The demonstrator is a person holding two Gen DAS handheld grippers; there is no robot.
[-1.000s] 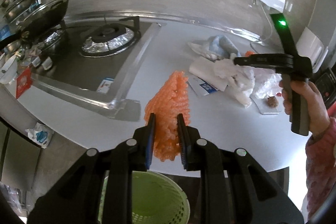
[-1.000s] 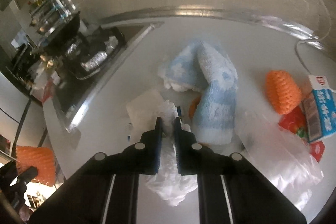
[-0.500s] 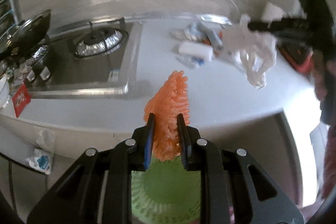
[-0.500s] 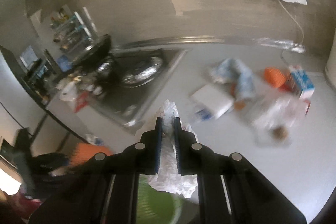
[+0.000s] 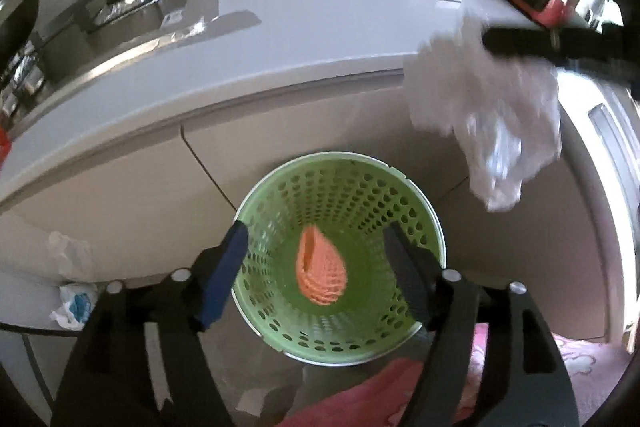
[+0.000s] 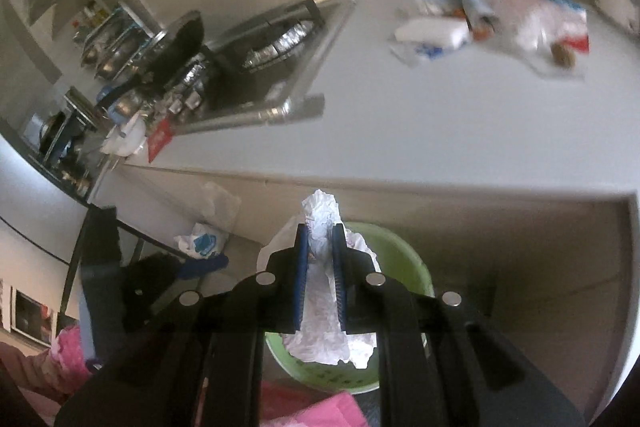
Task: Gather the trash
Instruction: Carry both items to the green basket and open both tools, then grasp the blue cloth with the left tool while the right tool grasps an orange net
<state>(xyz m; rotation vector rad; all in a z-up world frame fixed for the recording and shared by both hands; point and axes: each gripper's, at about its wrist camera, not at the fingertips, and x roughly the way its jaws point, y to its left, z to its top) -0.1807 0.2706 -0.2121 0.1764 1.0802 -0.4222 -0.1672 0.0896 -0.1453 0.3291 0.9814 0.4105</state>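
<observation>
Left tongs [image 5: 316, 259] are spread wide right over the green bin [image 5: 340, 347], and the orange foam net [image 5: 320, 277] is lying down on the bin's bottom, so that one looks sorted. Right tongs [image 6: 320, 251] are pinching a crumpled white wad [image 6: 324, 307], some mix of tissue and thin plastic by the look of it, which hangs off to the side of the bin in the left view and partly over the rim in the right view.

If it were me, I'd bring that wad over the middle of the opening before letting go. It's light, floppy and wider than the tongs, so a drop from the edge could easily catch the rim or drift onto the floor. Lower is safer too.

The bin is round perforated plastic, smooth walls full of oval holes. The net is squishy ribbed foam, teardrop shaped. More rubbish sits on the pale desk [image 6: 460, 131]: a white packet [image 6: 434, 33], clear film [image 6: 540, 27], something blue and fuzzy.
</observation>
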